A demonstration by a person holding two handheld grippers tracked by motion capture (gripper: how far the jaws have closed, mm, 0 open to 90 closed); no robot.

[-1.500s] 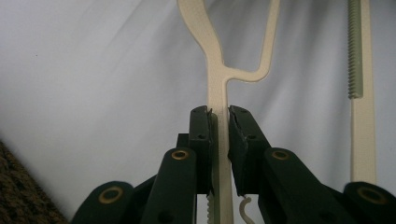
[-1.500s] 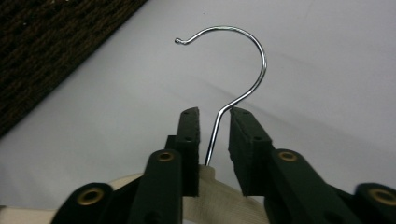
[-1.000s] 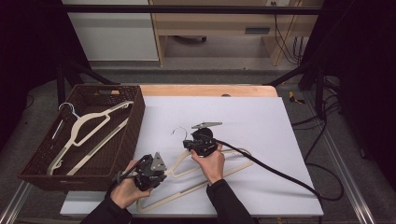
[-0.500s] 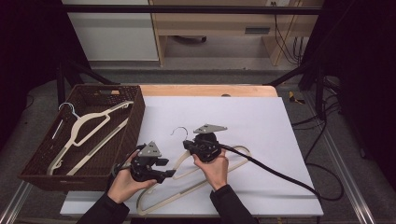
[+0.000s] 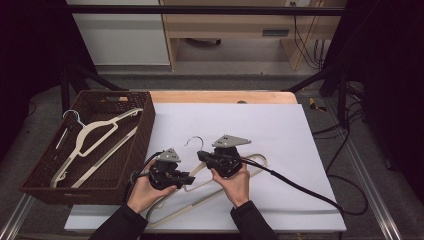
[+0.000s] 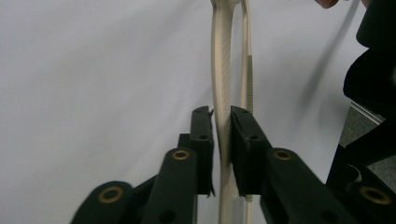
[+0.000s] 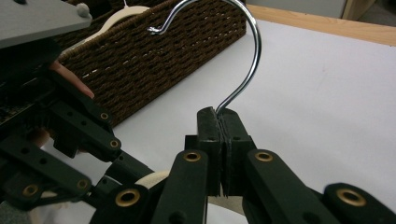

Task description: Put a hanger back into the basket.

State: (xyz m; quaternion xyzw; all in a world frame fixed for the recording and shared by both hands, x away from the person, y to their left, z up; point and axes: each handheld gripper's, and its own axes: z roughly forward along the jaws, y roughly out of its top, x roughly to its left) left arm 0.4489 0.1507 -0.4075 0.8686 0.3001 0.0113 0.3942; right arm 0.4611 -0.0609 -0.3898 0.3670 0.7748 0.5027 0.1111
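A cream hanger (image 5: 206, 197) with a metal hook (image 5: 195, 142) lies on the white table top (image 5: 280, 130), its neck end lifted. My right gripper (image 5: 201, 155) is shut on the hook's stem; in the right gripper view the hook (image 7: 250, 60) rises from between the pressed jaws of the right gripper (image 7: 219, 115). My left gripper (image 5: 188, 178) sits just left of it. In the left gripper view its jaws have just been closing, and the left gripper (image 6: 222, 122) now clamps the hanger's cream arm (image 6: 221, 60).
A brown wicker basket (image 5: 144, 131) stands at the table's left with another cream hanger (image 5: 95, 135) inside. It stays close behind the hook, as the basket (image 7: 163, 60) in the right gripper view shows. A black cable (image 5: 300, 187) trails right across the white surface.
My left gripper has turned toward the hanger, opened, and shut on its arm. My right gripper has risen slightly with the hook still in it.
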